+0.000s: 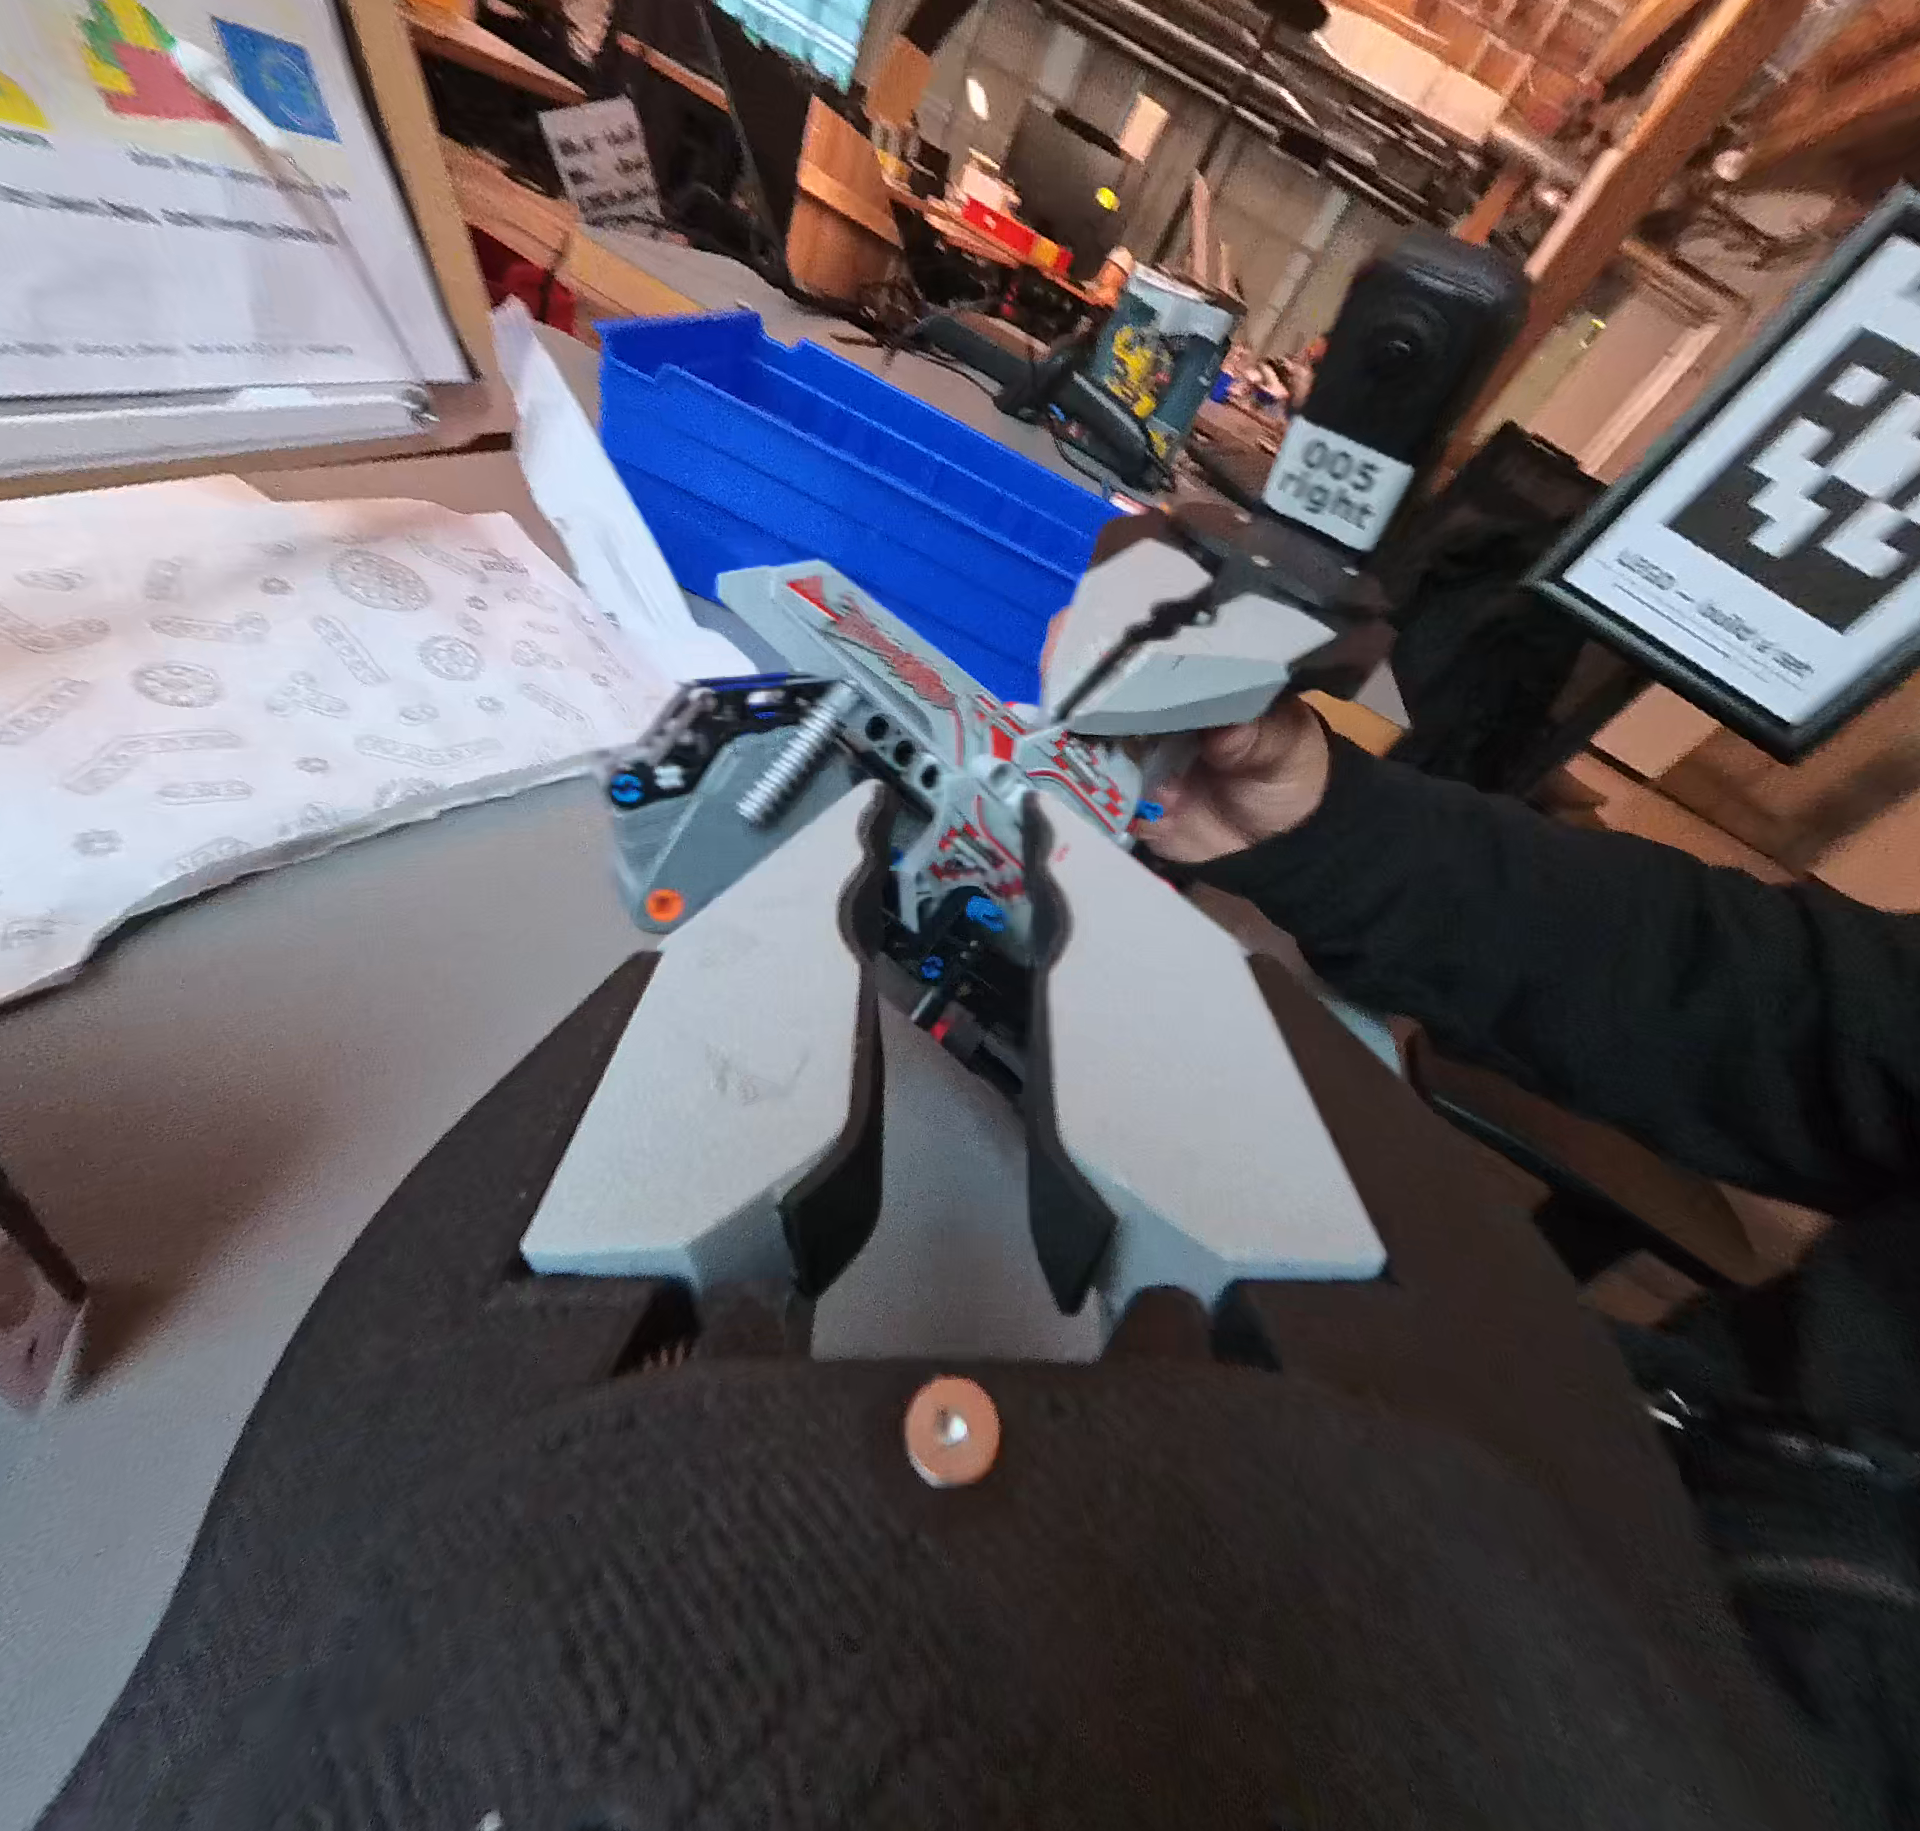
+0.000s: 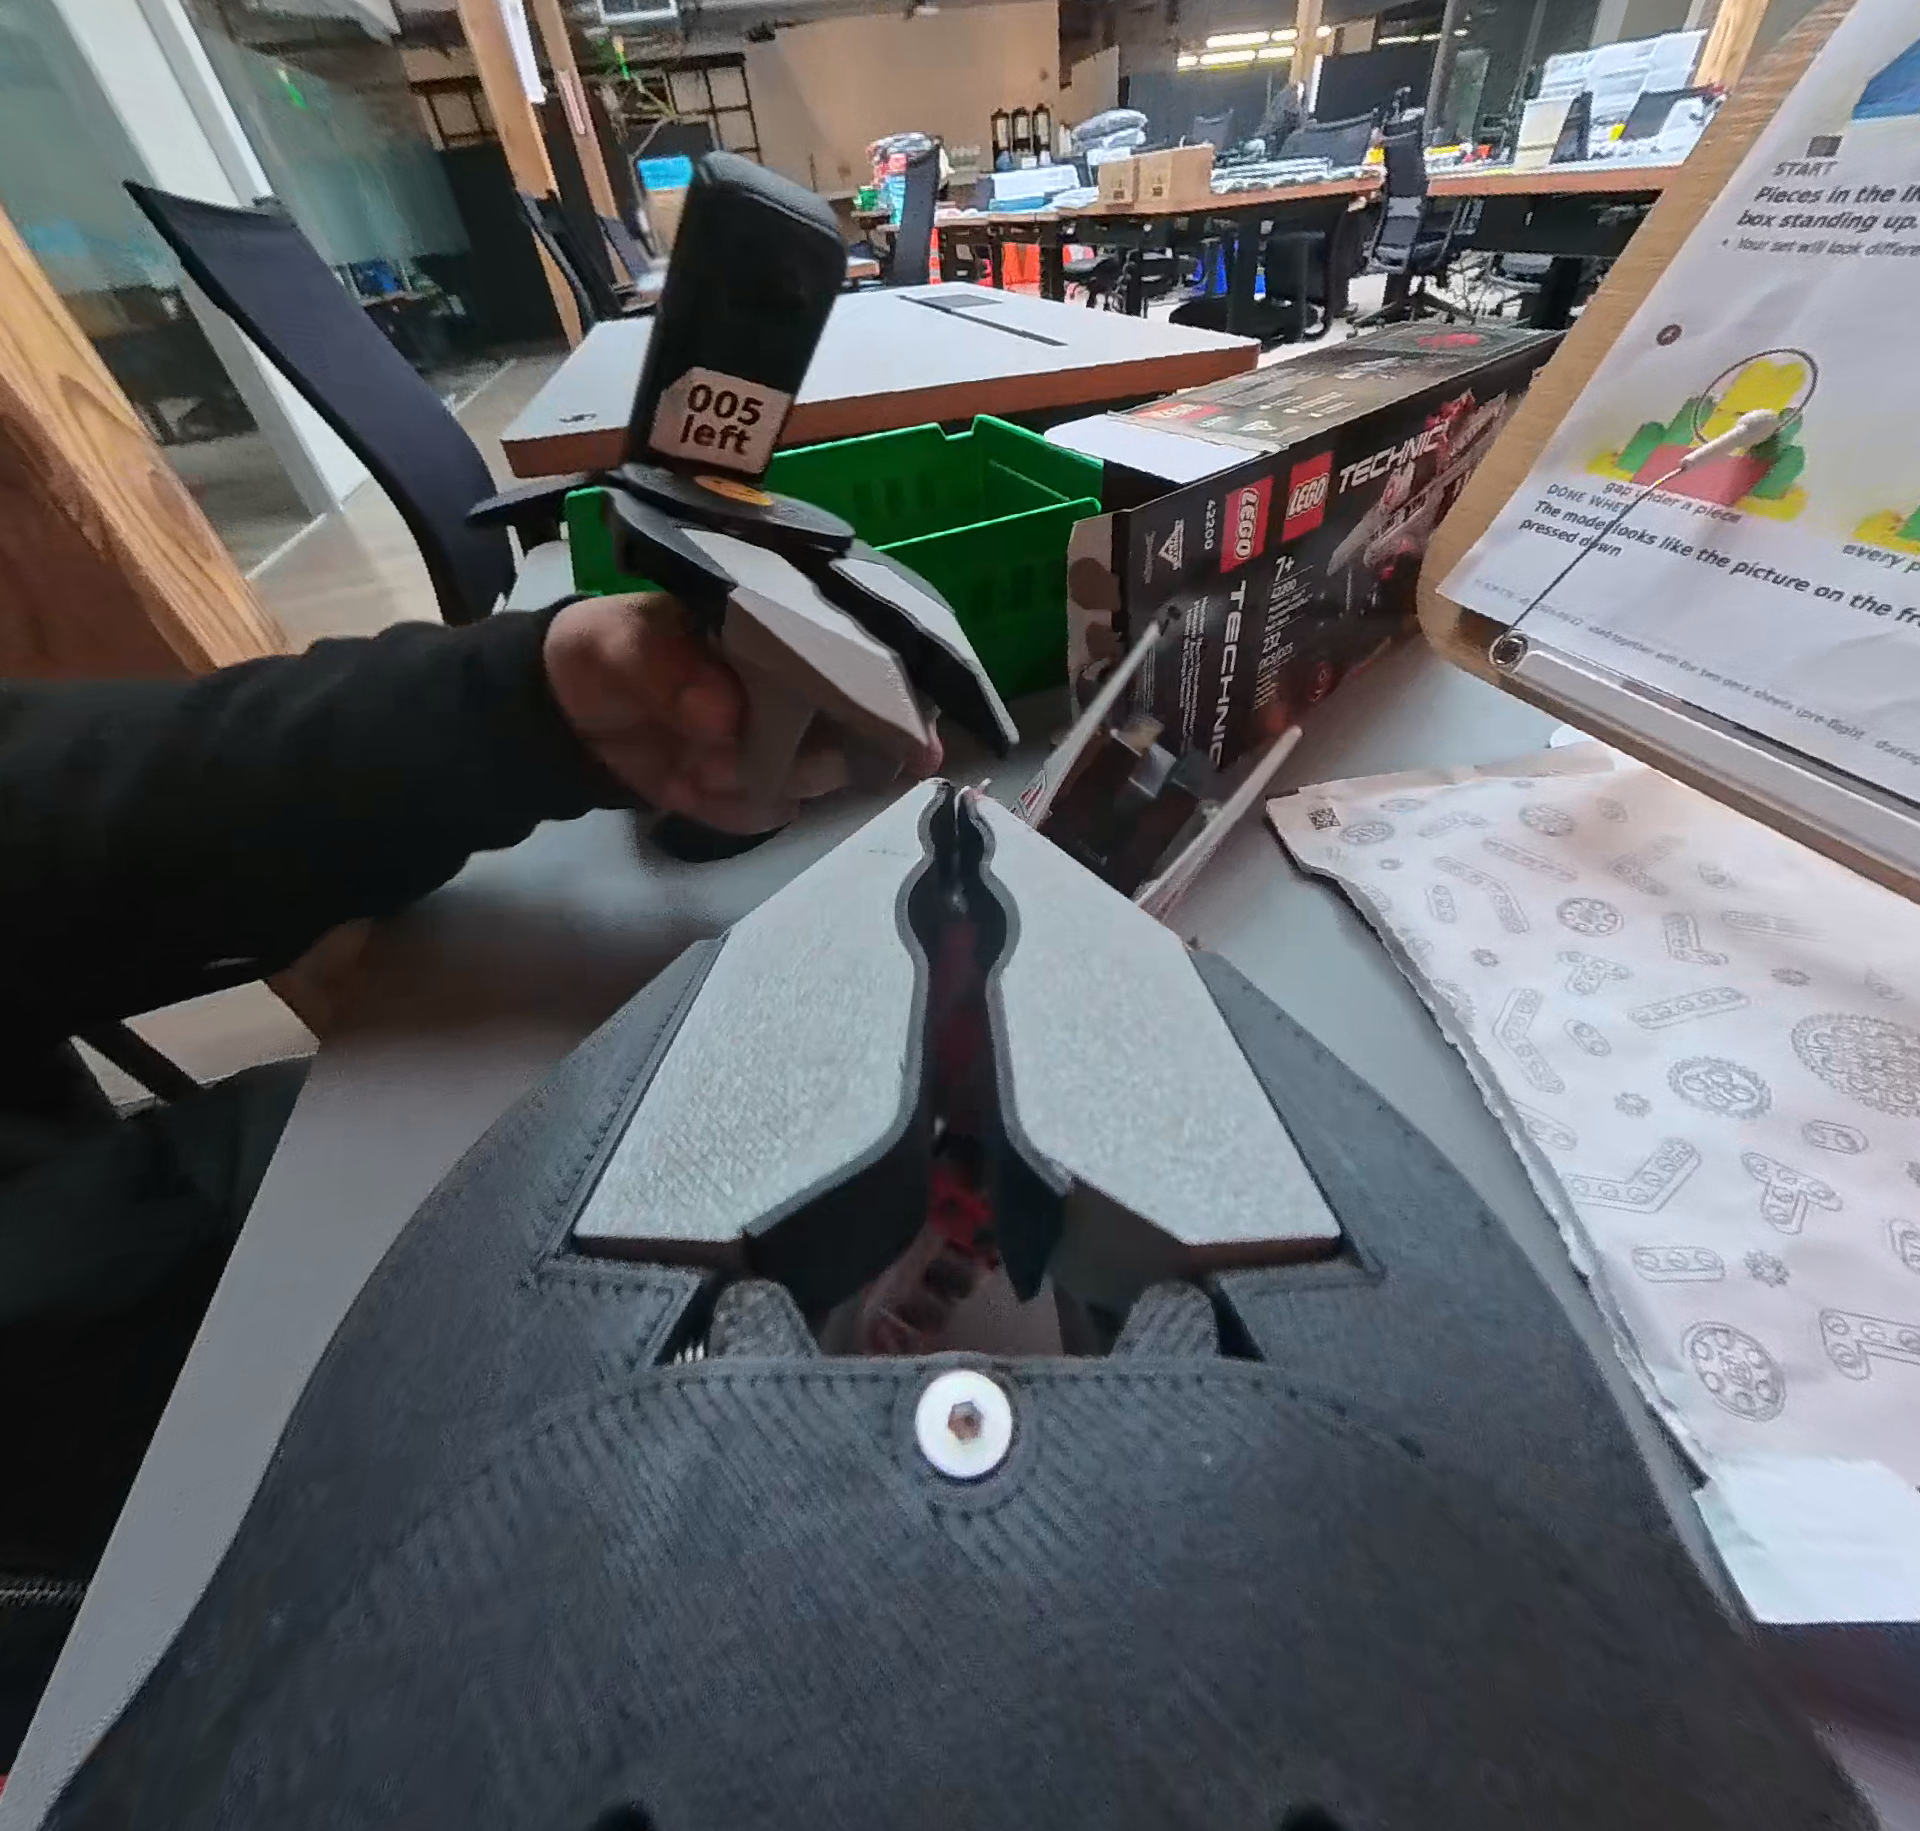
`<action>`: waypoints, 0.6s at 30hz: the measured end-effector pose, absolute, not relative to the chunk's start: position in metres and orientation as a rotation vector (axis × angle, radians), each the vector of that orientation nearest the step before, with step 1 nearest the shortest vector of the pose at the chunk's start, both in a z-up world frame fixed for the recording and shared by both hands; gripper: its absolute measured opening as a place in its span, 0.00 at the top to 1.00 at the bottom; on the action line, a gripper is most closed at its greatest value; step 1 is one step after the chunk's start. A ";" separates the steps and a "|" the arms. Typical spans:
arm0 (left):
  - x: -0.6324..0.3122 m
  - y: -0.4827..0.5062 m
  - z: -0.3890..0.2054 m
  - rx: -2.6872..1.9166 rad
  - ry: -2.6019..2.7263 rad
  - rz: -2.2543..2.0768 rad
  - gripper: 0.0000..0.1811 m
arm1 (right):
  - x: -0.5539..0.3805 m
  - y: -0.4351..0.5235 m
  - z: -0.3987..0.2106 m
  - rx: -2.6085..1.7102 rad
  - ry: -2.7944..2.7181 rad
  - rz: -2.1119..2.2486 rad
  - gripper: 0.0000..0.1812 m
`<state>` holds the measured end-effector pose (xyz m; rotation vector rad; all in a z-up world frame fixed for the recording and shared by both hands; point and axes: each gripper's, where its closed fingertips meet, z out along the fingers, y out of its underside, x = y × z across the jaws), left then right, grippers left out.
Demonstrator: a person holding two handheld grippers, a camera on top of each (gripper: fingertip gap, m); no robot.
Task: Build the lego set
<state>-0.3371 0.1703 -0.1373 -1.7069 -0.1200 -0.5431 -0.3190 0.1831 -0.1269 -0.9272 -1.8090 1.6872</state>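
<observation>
**Both grippers pinch the model above the table**

Nearest in the left wrist view, the left gripper [image 1: 951, 836] has its fingers clamped on the lego model [image 1: 883, 732], held in the air over the grey table [image 1: 312, 1002]. The right gripper [image 1: 1070, 706] meets the model's right end with its fingers pressed together on a thin edge; the right wrist view shows that gripper [image 2: 956, 805] pinching a sliver of red and white.

The model is grey with red and white stickers, blue pins, an orange pin and a metal spring.

A printed paper bag [image 1: 260, 659] lies to the left. Beyond it sits a blue bin [image 1: 831, 462]; the right wrist view also shows a green bin [image 2: 966, 524] and the lego box [image 2: 1299, 534]. An instruction board [image 1: 187, 171] stands far left. An open workshop with desks lies behind.
</observation>
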 end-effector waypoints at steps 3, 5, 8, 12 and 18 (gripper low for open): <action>-0.323 0.173 -0.143 -1.753 -0.038 -0.616 0.83 | -0.318 0.183 -0.127 -0.922 -1.797 1.718 1.00; -0.327 0.178 -0.153 -1.802 -0.004 -0.542 0.85 | -0.316 0.182 -0.114 -0.892 -1.734 1.808 1.00; -0.331 0.183 -0.166 -1.865 0.011 -0.550 0.93 | -0.319 0.188 -0.109 -0.902 -1.734 1.784 1.00; -0.345 0.185 -0.176 -1.921 -0.064 -0.472 0.92 | -0.321 0.197 -0.122 -1.015 -1.783 1.721 1.00; -0.356 0.170 -0.179 -1.952 -0.249 -0.302 0.75 | -0.302 0.198 -0.147 -1.131 -1.925 1.491 0.85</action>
